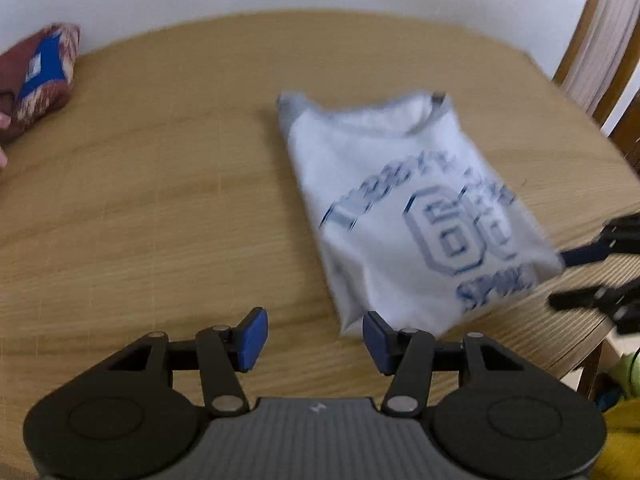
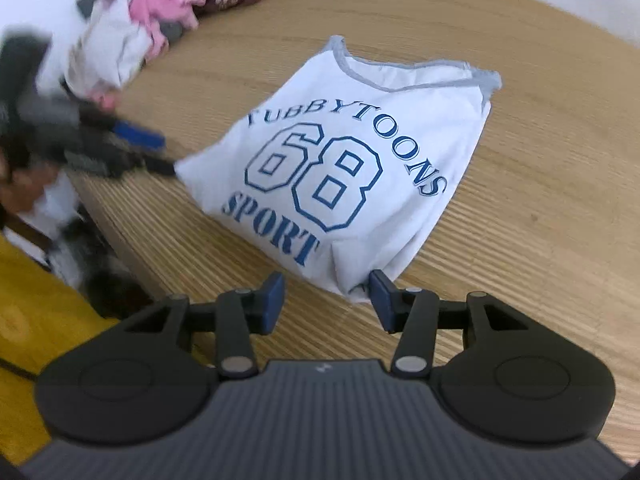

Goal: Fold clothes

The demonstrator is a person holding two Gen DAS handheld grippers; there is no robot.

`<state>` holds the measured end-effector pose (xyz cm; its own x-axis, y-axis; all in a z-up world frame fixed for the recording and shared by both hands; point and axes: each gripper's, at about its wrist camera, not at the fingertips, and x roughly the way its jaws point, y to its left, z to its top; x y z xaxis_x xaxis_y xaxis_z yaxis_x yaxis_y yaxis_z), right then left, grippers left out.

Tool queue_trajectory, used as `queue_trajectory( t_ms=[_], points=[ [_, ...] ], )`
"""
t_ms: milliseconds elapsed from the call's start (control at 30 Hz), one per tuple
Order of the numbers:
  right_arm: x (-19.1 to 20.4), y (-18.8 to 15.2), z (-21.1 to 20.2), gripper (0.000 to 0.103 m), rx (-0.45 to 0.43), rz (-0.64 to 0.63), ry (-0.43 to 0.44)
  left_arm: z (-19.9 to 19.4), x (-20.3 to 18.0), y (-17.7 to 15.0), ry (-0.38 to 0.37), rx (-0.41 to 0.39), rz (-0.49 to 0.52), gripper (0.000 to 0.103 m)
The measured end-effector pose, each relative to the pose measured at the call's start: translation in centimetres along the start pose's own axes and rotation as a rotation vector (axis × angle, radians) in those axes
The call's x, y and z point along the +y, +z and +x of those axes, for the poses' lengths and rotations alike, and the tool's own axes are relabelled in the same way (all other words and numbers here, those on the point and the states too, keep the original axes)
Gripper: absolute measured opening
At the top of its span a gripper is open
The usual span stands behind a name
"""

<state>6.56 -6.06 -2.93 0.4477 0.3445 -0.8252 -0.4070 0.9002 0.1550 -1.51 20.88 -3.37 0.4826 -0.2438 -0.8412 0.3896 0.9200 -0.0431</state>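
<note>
A folded white T-shirt with grey trim and blue "TUBBYTOONS 68 SPORT" print lies on the round wooden table. It also shows in the left wrist view. My left gripper is open and empty, just short of the shirt's near corner; it also shows blurred in the right wrist view beside the shirt's left corner. My right gripper is open and empty at the shirt's near corner; it also shows in the left wrist view at the shirt's right edge.
A pile of unfolded clothes, pink, white and grey, lies at the table's far left. A maroon and blue cloth bundle sits beside it. A wooden chair stands past the table. The table edge runs near my left gripper.
</note>
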Motion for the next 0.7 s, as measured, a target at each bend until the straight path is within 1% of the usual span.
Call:
queue_trajectory(
  t_ms=[67, 167, 200, 267, 300, 333, 400, 467, 533, 567, 633, 700],
  points=[
    [0.1, 0.1, -0.6, 0.049, -0.022, -0.005, -0.030, 0.2, -1.3, 0.5, 0.018, -0.021, 0.020, 0.057],
    [0.0, 0.3, -2.0, 0.049, -0.107, 0.015, -0.085, 0.0, -1.9, 0.5, 0.018, -0.023, 0.018, 0.056],
    [0.2, 0.5, -2.2, 0.049, -0.135, 0.016, -0.095, -0.1, -1.8, 0.2, 0.014, -0.020, 0.017, 0.056],
    [0.4, 0.8, -1.9, 0.049, -0.158, 0.016, -0.092, 0.0, -1.7, -0.6, 0.015, 0.002, 0.024, 0.057],
    [0.6, 0.9, -1.4, 0.049, -0.153, 0.017, -0.082, 0.3, -1.6, -1.1, 0.025, 0.023, 0.034, 0.057],
    [0.8, 0.9, -0.6, 0.049, -0.139, 0.015, -0.074, 1.4, -1.8, -1.5, 0.043, 0.046, 0.041, 0.058],
    [0.8, 0.7, 1.0, 0.048, -0.099, 0.007, -0.068, 2.3, -1.5, -2.3, 0.059, 0.082, 0.030, 0.067],
    [0.7, 0.3, 2.4, 0.048, -0.059, 0.008, -0.082, 2.5, -1.1, -3.0, 0.076, 0.102, 0.025, 0.066],
    [0.6, -0.3, 3.4, 0.048, -0.028, 0.016, -0.102, 1.9, -1.0, -3.5, 0.092, 0.098, 0.038, 0.062],
    [0.6, -0.4, 3.1, 0.048, -0.030, 0.025, -0.107, 1.5, -1.1, -3.6, 0.081, 0.089, 0.045, 0.059],
    [1.0, -0.8, 2.0, 0.048, -0.036, 0.017, -0.137, 0.9, -1.4, -4.0, 0.047, 0.065, 0.060, 0.059],
    [1.6, -1.5, 0.8, 0.049, -0.040, -0.014, -0.176, 0.7, -2.0, -4.1, 0.025, 0.040, 0.101, 0.060]
  ],
)
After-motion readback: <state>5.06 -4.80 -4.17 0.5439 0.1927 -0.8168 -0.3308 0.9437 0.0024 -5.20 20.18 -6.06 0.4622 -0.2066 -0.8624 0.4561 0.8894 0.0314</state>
